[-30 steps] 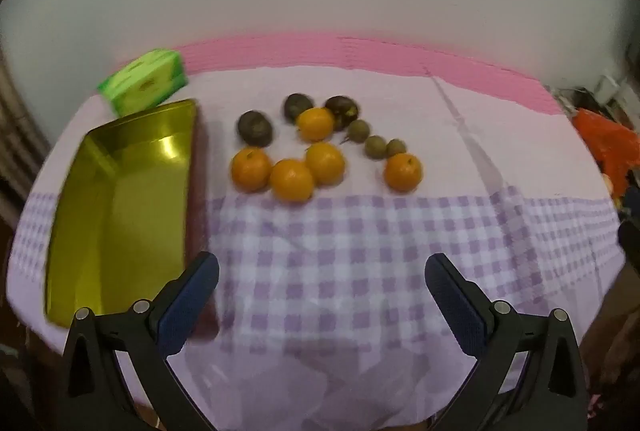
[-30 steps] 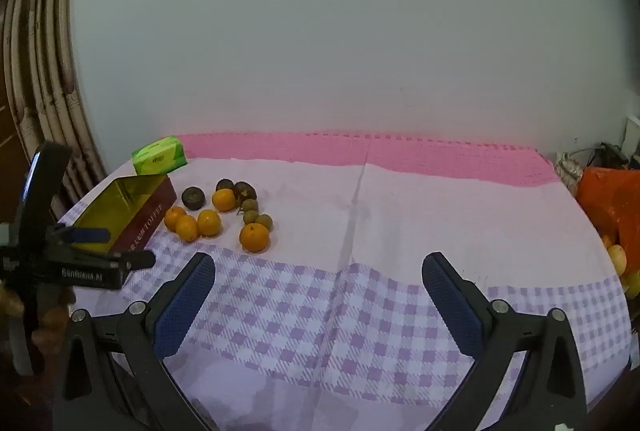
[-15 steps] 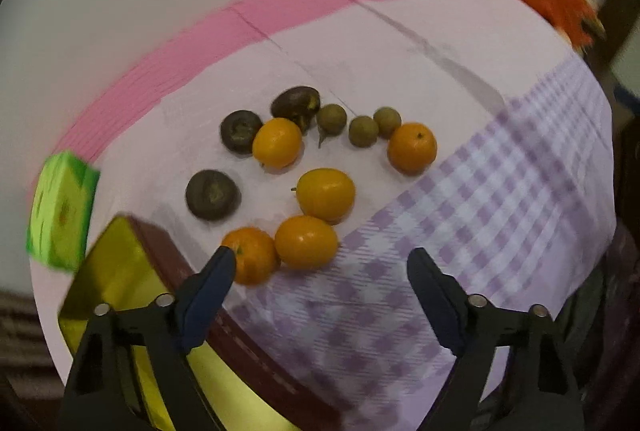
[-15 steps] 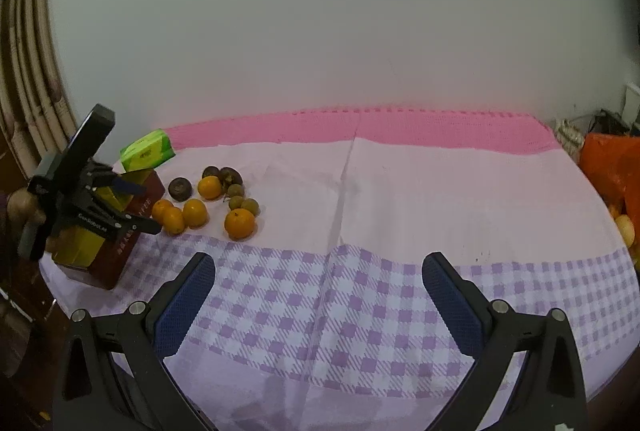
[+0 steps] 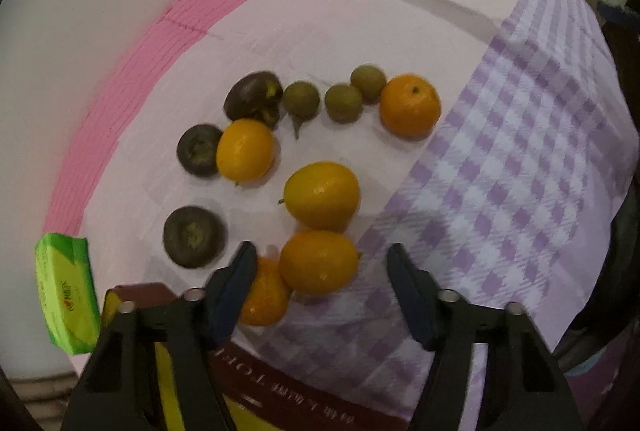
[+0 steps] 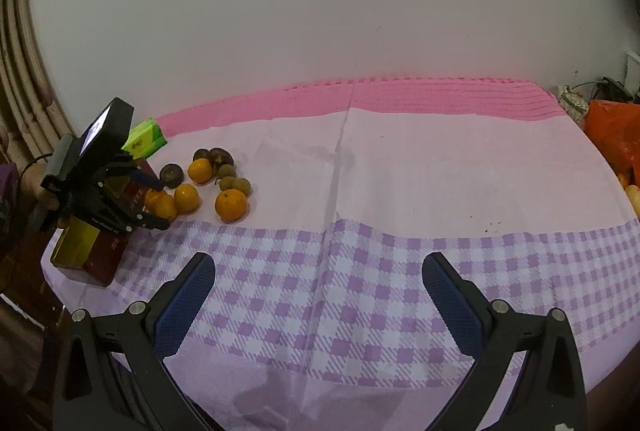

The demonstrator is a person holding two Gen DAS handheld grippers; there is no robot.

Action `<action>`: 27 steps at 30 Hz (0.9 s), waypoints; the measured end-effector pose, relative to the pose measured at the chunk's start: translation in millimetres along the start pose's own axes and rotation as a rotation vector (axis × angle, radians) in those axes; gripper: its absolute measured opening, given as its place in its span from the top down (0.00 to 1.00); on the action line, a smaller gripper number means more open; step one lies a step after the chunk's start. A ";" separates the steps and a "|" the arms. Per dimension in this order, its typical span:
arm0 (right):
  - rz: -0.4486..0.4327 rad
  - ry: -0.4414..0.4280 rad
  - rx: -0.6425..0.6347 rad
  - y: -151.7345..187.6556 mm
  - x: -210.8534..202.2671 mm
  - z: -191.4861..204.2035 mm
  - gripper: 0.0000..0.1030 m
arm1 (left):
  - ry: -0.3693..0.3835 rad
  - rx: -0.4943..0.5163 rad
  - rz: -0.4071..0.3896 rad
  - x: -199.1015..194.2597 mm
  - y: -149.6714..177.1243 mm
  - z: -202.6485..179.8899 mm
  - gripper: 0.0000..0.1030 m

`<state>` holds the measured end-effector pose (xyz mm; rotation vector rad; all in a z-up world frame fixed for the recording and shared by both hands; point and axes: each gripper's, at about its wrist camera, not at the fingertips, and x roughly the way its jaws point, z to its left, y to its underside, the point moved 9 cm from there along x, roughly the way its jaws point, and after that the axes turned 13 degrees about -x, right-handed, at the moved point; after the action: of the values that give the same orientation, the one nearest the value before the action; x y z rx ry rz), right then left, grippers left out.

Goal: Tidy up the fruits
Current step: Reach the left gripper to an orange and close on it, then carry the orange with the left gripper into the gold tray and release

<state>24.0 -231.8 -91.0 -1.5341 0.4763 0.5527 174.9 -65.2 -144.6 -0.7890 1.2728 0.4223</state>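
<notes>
The left claw [image 5: 320,263] has swung in from a wide view over the worktop [image 6: 400,171] and now hangs close above the fruit, its jaws spread wide and holding nothing. The nearest orange [image 5: 318,261] now sits in the lower middle of the left wrist frame, between the two blue pads, so a first pick looks about to begin; no fruit is in the gold-lined tin [image 6: 86,243] yet.

The right claw [image 6: 316,295] hovers over the checked cloth at the bottom of its frame, jaws wide apart and empty, well apart from the fruit cluster at middle left.

Room to move: the cloth to the right of the fruit is bare, giving free space. The tin's dark red wall [image 5: 280,387] lies just below the left claw, and a second orange [image 5: 264,295] touches the targeted one beside the left pad, so closing may nudge it. The green tissue pack [image 5: 66,303] sits at the lower left, near the worktop edge. Three dark mangosteens [image 5: 194,236] and three small green-brown fruits [image 5: 343,103] lie further up the frame.
</notes>
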 end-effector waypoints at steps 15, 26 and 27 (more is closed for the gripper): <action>-0.023 -0.006 -0.006 -6.7 -9.7 4.4 0.00 | 0.012 -0.503 -0.209 -35.1 59.3 -31.4 0.60; -0.007 -0.017 -0.039 -1.5 -6.8 20.3 0.00 | -0.061 -0.855 -0.283 -87.3 95.1 -23.6 0.60; -0.001 -0.021 -0.035 -0.6 -5.9 20.9 0.00 | -0.072 -0.872 -0.287 -90.5 98.3 -19.8 0.60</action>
<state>18.6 -211.1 -87.1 -1.5608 0.4520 0.5781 70.3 -1.0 -88.4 -1.6477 0.8574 0.7765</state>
